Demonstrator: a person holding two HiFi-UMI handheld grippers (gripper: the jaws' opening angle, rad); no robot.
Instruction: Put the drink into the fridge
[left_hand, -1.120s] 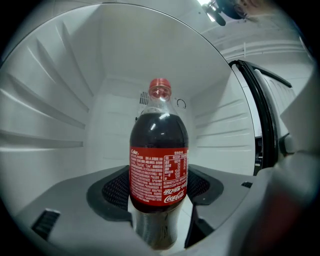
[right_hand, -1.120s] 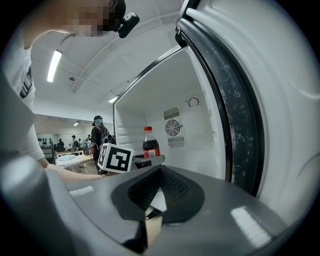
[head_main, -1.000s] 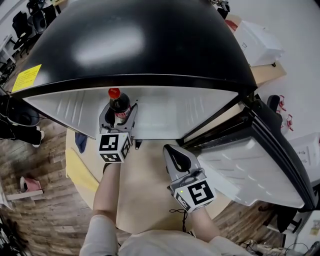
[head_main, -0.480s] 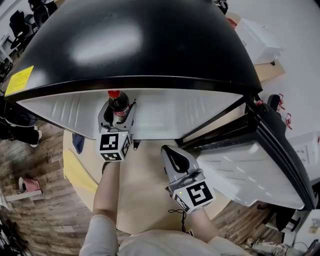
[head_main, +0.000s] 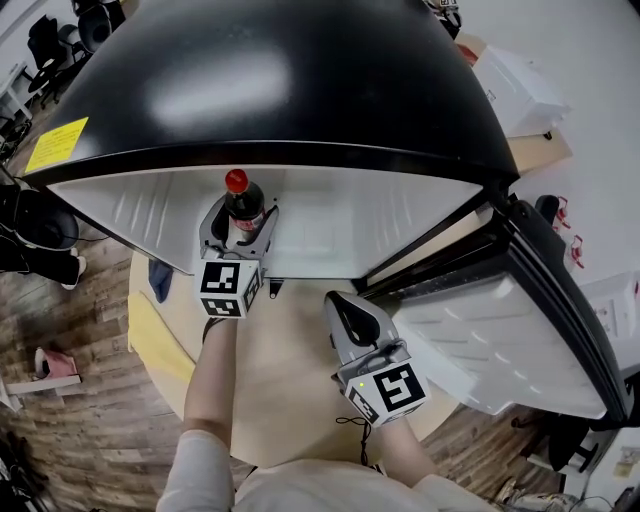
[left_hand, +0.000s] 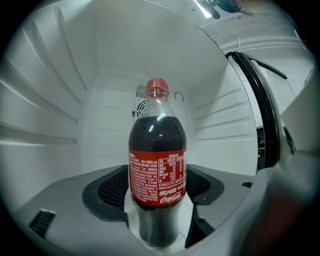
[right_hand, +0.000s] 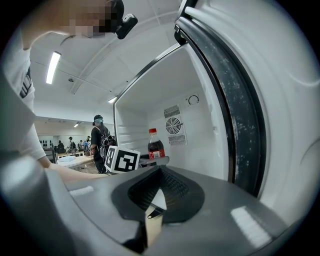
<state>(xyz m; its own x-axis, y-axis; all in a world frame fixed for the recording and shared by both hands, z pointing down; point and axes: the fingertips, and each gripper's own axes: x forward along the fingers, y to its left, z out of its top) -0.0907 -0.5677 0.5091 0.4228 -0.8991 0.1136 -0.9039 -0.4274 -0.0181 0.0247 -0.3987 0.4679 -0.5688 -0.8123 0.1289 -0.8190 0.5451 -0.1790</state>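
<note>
A cola bottle with a red cap and red label stands upright between the jaws of my left gripper, which is shut on its lower body. In the left gripper view the bottle fills the middle, with the fridge's white back wall behind it and the left gripper closed round it. The fridge has a black top, and its door hangs open at the right. My right gripper is below the fridge opening, shut and empty. From the right gripper I see the bottle inside the fridge.
A round wooden table lies under both arms. A fan vent sits on the fridge's inner wall. White boxes stand at the upper right. A yellow sticker is on the fridge top. A person stands in the room behind.
The left gripper has carried the bottle slightly farther into the fridge opening. The right gripper has stayed almost where it was.
</note>
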